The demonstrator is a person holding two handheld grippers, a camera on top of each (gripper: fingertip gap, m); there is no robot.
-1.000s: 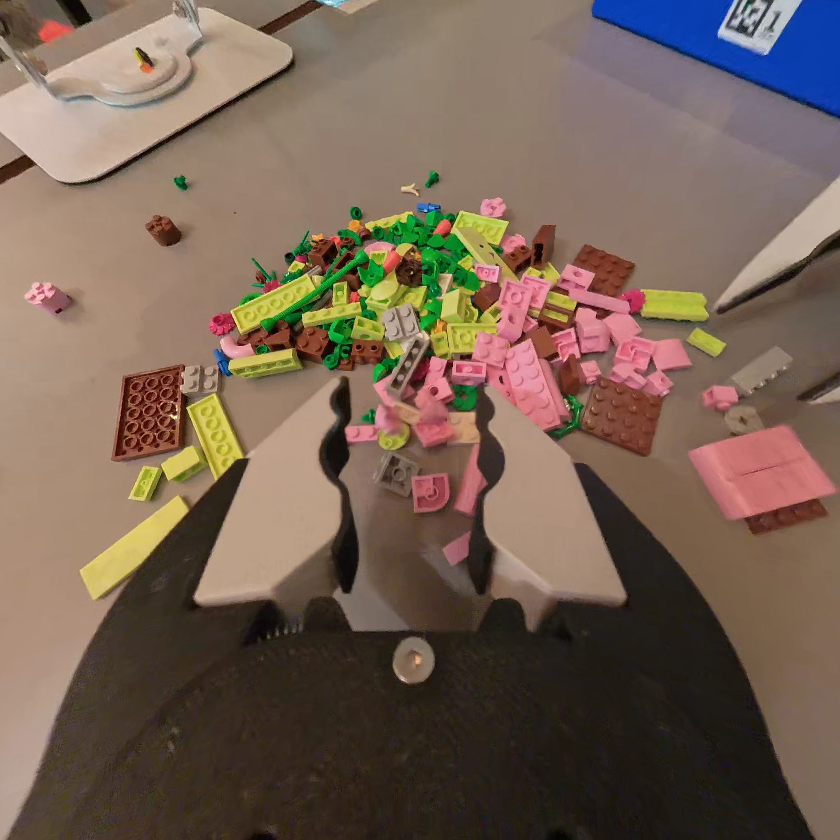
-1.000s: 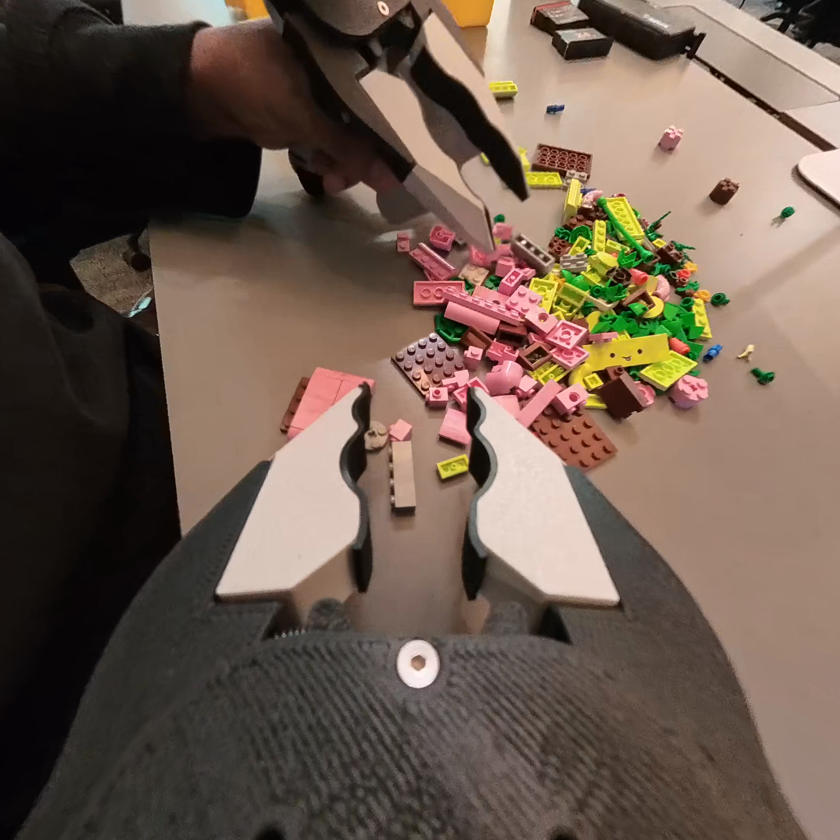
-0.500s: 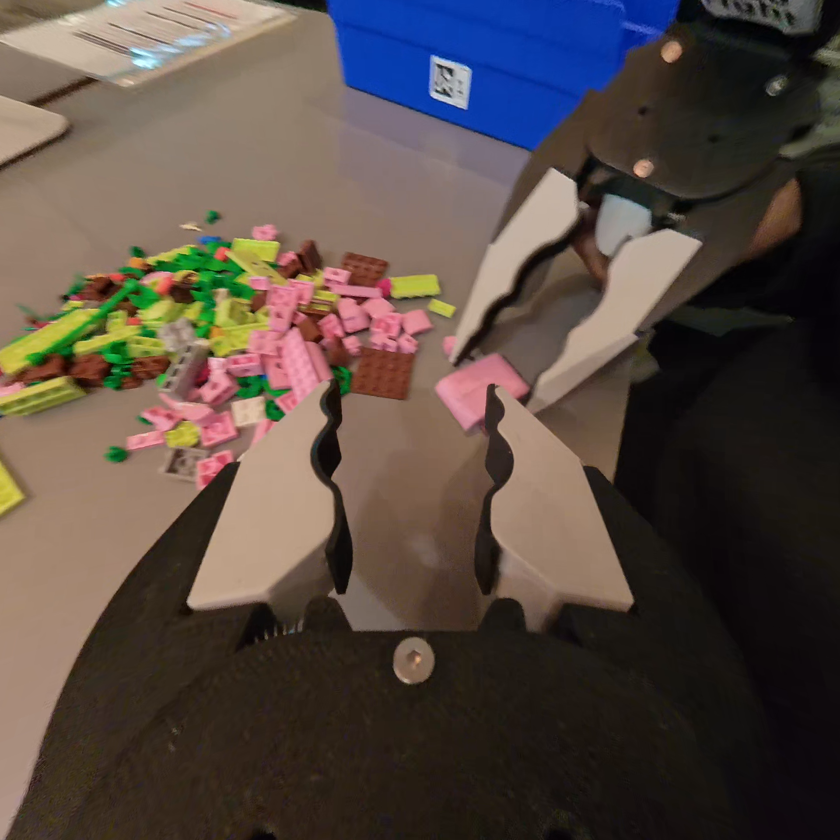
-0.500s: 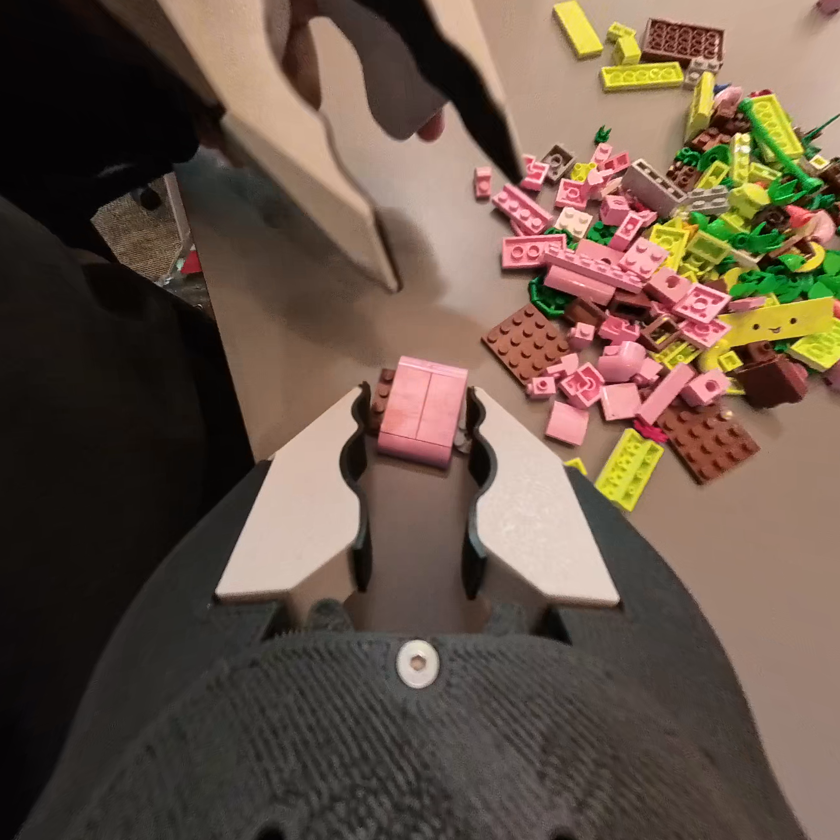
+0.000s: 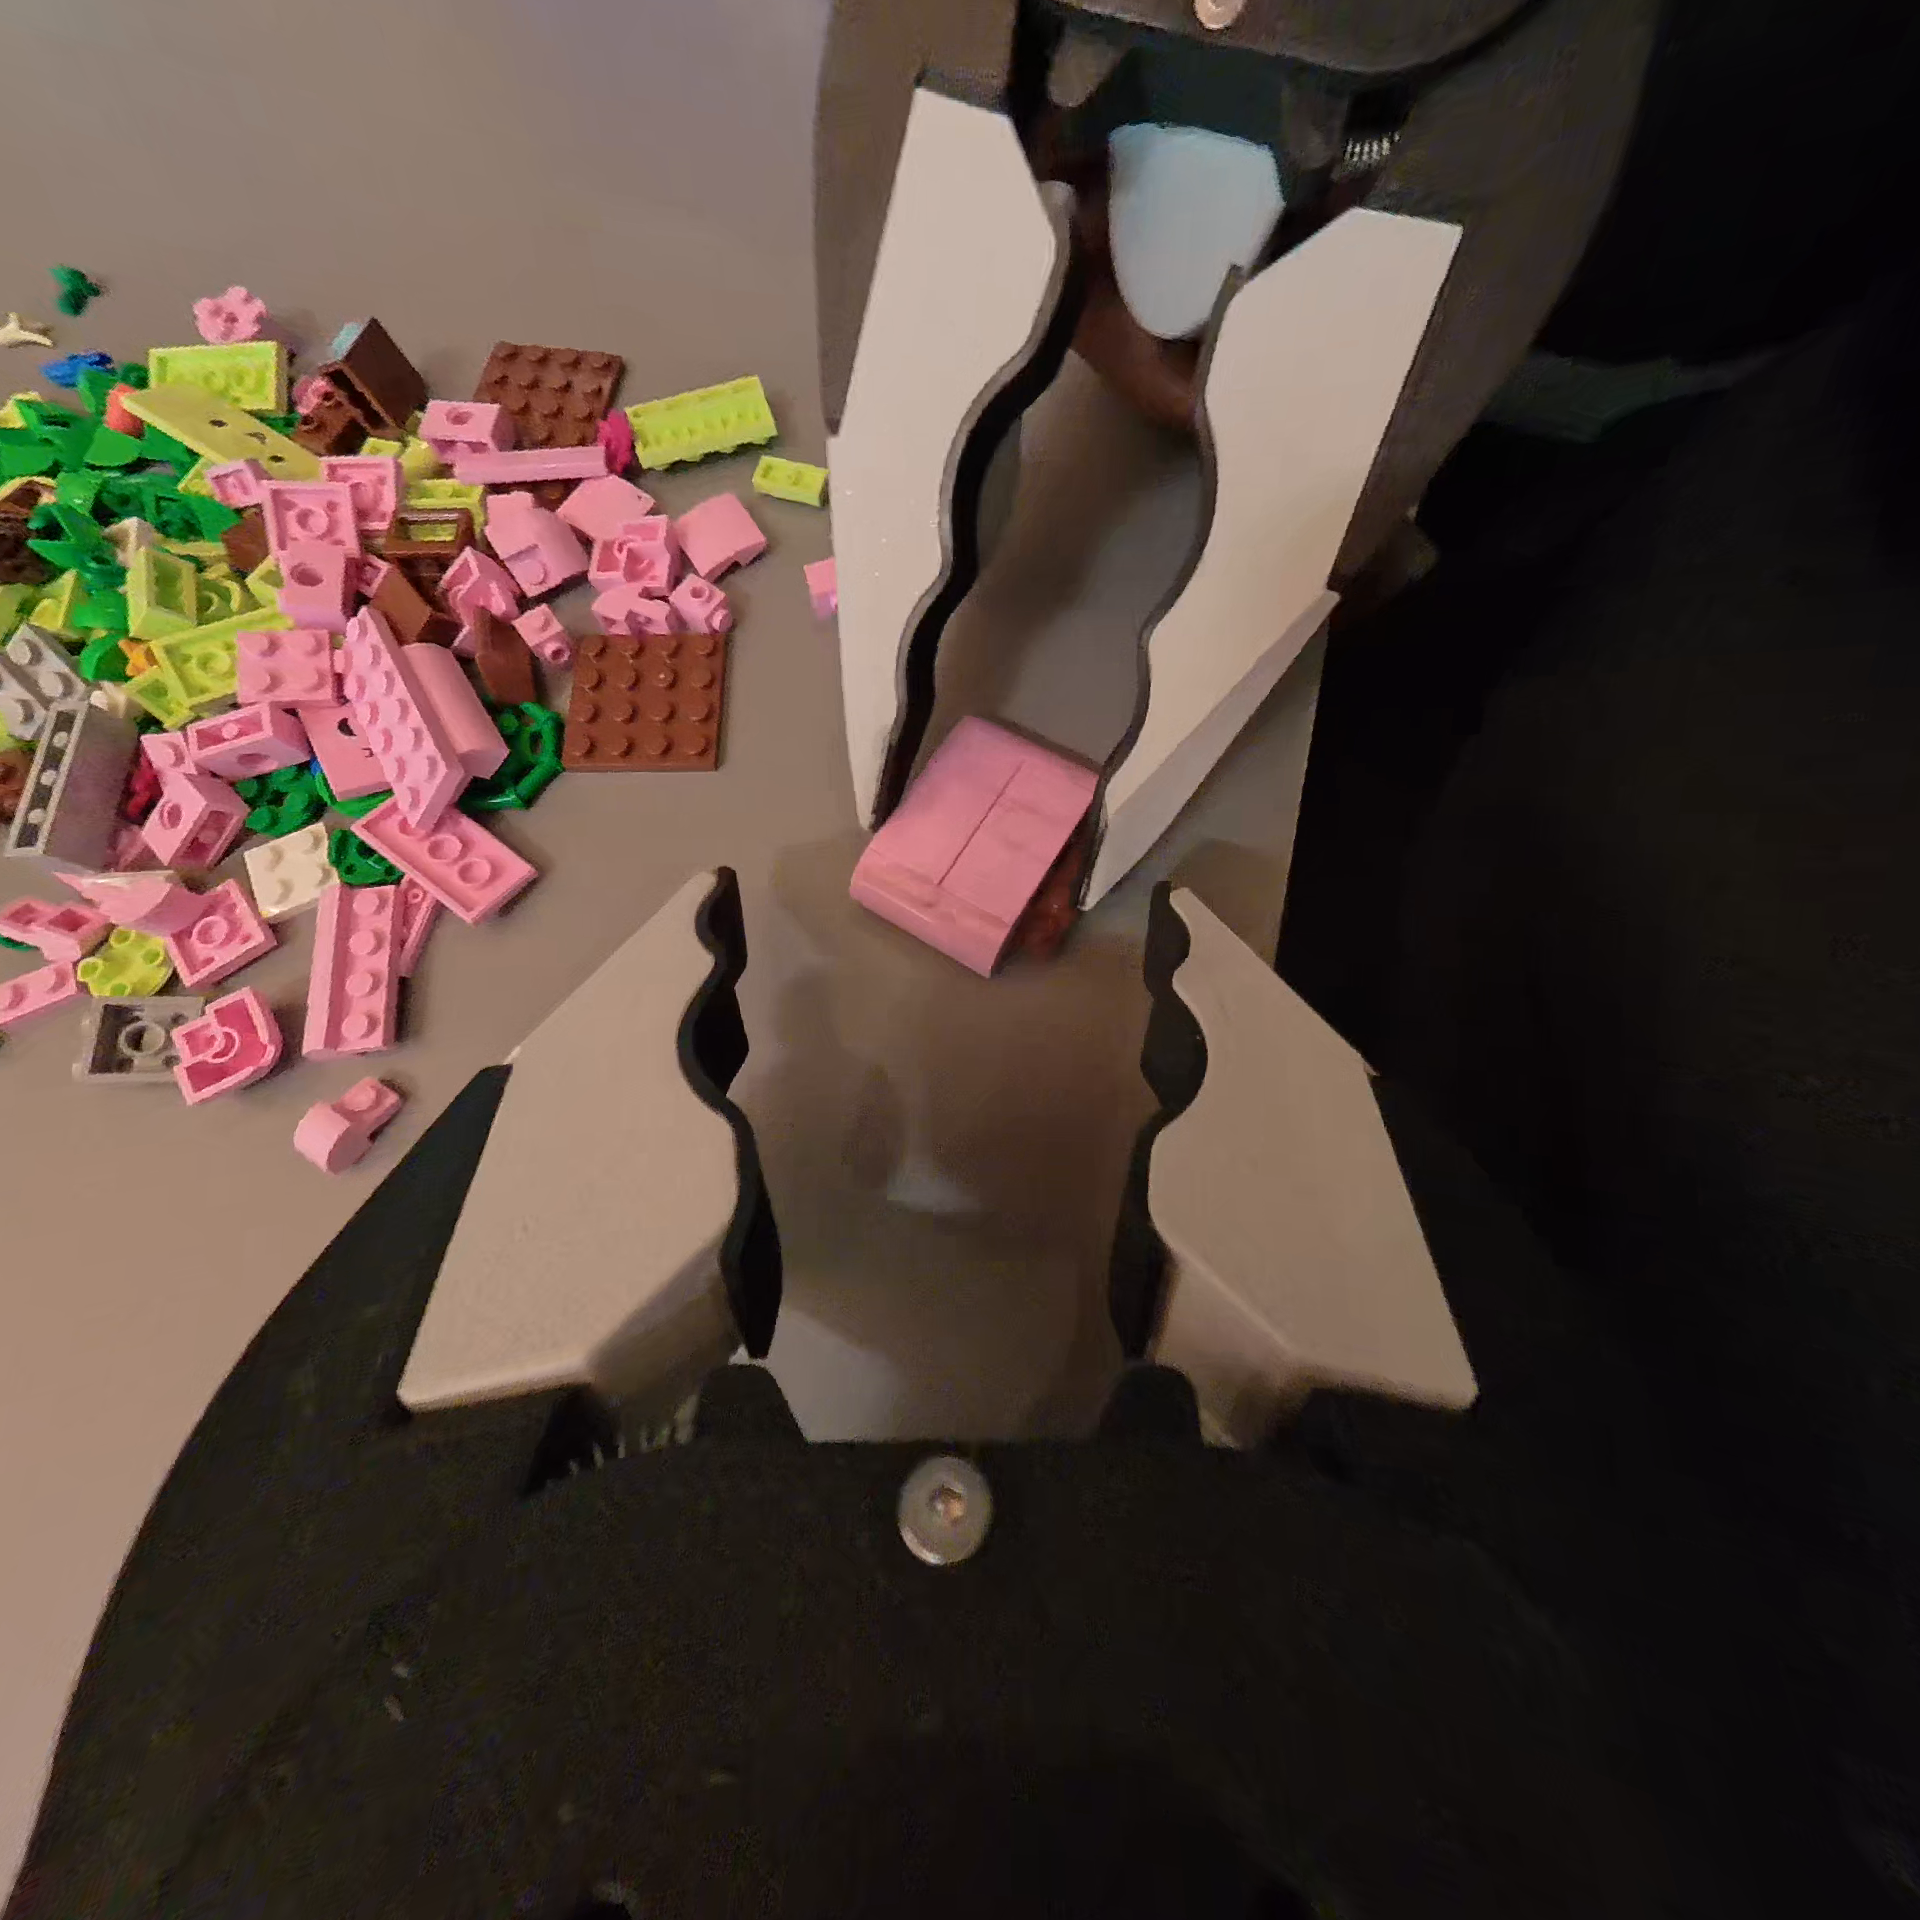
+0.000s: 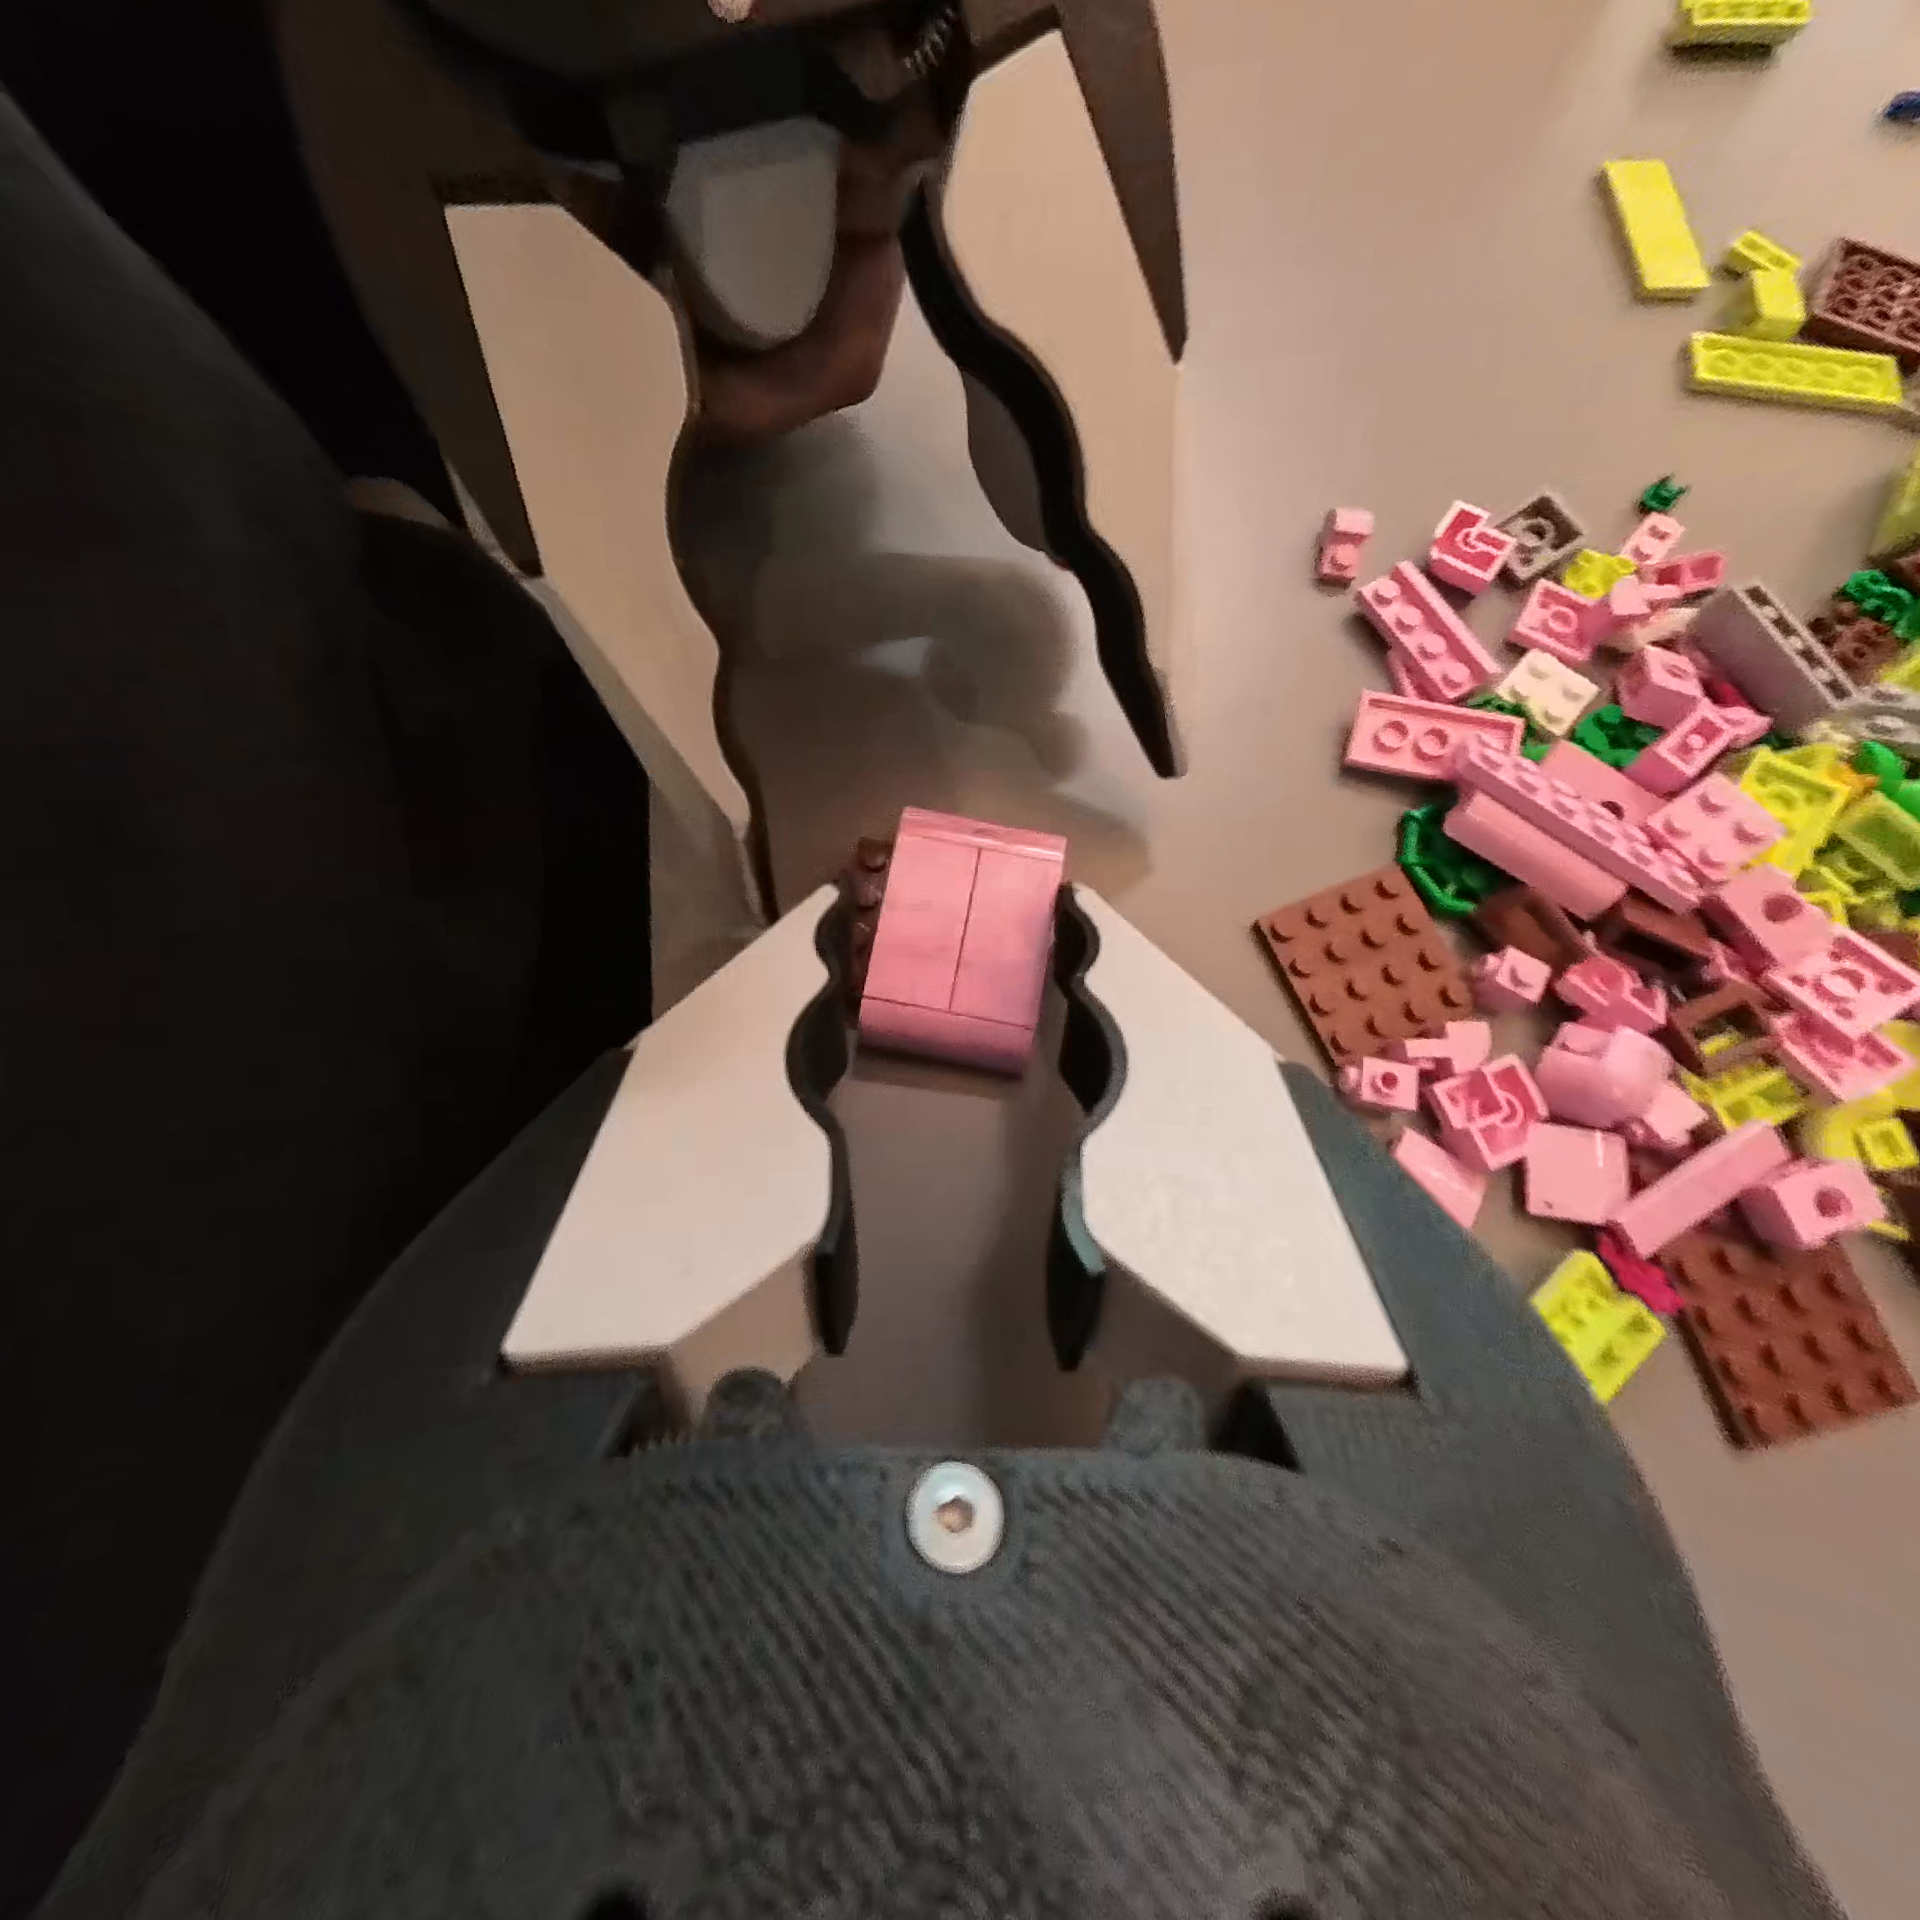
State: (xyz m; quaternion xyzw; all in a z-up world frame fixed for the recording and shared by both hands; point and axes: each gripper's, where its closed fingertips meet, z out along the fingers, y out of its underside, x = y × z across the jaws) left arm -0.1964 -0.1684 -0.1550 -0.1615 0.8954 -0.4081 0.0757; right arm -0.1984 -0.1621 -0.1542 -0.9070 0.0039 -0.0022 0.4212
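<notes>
Jaws of the right gripper are clamped on a pink brick assembly, two smooth curved pink pieces side by side with a brown plate stuck on the assembly's left face. In the right wrist view the assembly sits upright between the fingertips, near the bench's near-left edge. In the left wrist view the same right gripper reaches in from the far side, its tips pinching the pink brick assembly, which tilts just above or on the bench; I cannot tell which.

Jaws of the left gripper stand wide apart and hold nothing; their tips lie just near of the assembly without touching it. In the right wrist view the left gripper hangs over the far side of the assembly, fingers spread.

A loose pile of bricks spreads across the bench to the left in the left wrist view, and to the right in the right wrist view: pink, lime, green, grey and brown pieces, too many to count. Two square brown studded plates are countable in the left wrist view, one at the pile's near-right edge and one farther off. One small pink rounded piece lies alone, nearest the left gripper's left finger.
</notes>
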